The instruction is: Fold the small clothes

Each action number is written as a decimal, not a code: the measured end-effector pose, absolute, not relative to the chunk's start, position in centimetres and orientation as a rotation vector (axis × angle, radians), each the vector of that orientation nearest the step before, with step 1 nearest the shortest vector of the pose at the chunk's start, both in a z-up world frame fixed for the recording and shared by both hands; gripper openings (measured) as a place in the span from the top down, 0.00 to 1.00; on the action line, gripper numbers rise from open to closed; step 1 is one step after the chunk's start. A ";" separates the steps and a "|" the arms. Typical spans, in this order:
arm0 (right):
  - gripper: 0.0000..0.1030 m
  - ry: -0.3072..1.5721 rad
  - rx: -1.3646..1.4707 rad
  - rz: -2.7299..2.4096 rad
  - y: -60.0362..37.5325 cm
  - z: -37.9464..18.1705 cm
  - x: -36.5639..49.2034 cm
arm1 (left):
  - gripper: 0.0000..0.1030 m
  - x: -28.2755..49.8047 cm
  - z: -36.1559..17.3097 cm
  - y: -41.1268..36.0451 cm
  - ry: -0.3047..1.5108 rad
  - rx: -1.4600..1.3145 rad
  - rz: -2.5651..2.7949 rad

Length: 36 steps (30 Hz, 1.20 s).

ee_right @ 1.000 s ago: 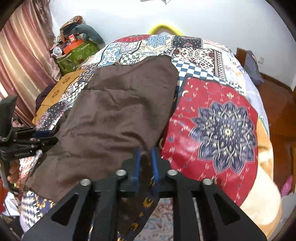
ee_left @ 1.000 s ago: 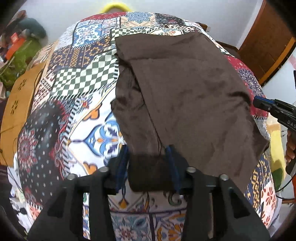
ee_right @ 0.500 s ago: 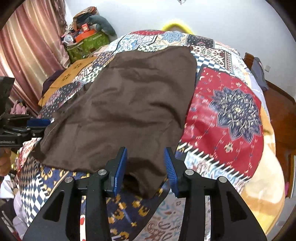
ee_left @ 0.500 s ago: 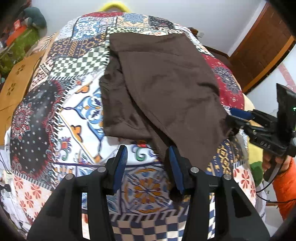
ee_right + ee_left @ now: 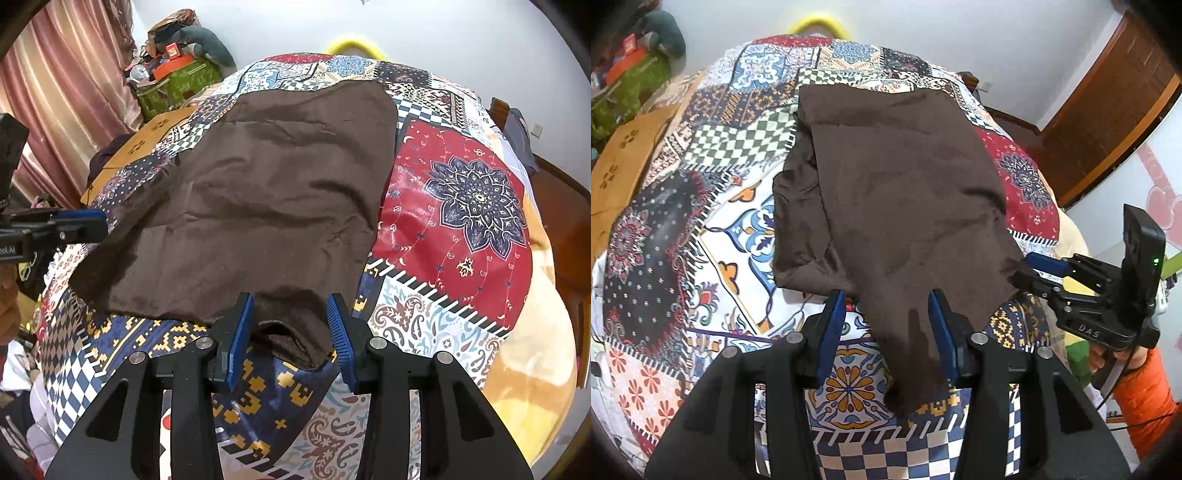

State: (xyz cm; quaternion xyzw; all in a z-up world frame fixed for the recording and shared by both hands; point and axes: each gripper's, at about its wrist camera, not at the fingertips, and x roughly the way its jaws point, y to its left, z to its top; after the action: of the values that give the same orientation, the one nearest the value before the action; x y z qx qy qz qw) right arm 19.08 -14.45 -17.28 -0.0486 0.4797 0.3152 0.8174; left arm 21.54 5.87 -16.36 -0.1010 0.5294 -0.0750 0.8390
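The only legible writing is on the side of the right gripper [image 5: 1039, 264] as seen from the left wrist view: pale letters reading "DAS" on its black body. The rest of the marking is cut off.

The surface is a bed covered by a patchwork bedspread [image 5: 461, 206] — glossy panels of red with a navy medallion, green-and-white checks, blue-and-white tiles, navy with gold crosses. A white wall [image 5: 424, 29] rises behind it, with a yellow curved object [image 5: 351, 42] at the far end. Pink striped curtains [image 5: 74, 85] hang at the left of the right wrist view, beside a green bag [image 5: 177, 85] piled with clutter. A brown wooden door [image 5: 1108, 122] stands at the right of the left wrist view.

The brown garment [image 5: 266, 199] lies spread on the bedspread, soft and matte, lightly wrinkled, folded over itself so one layer overlaps another along the left edge [image 5: 798, 206]. Its near corners hang toward the cameras.

The left gripper [image 5: 884, 317] has its blue ribbed pads [image 5: 831, 325] spread wide, a loose corner of the garment lying between them without being pinched. The right gripper [image 5: 291, 325] is likewise spread wide, with the garment's hem lying between its pads, unclamped. A hand in an orange sleeve [image 5: 1145, 398] holds the right gripper's handle.
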 end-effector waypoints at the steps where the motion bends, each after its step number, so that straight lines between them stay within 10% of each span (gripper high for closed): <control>1: 0.63 1.023 -0.103 0.672 -14.4 -17.3 19.0 | 0.55 21.6 -16.8 5.8 1.138 -0.220 -0.163; 11: 0.63 1.024 -0.109 0.682 -13.8 -17.3 18.5 | 0.94 21.2 -19.8 4.2 1.196 -0.148 -0.181; 23: 0.63 1.017 -0.082 0.692 -14.0 -17.0 18.1 | 0.96 21.1 -12.4 3.8 0.931 0.067 -0.084; 36: 0.63 1.034 -0.088 0.694 -14.0 -17.3 17.9 | 0.90 21.8 -21.1 9.9 1.207 -0.081 0.001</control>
State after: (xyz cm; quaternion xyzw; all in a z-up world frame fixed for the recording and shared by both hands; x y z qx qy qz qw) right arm 17.93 -14.04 -17.32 -0.0411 0.4842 0.3250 0.8113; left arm 21.81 9.87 -21.14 -0.0381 0.5673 0.0005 0.8226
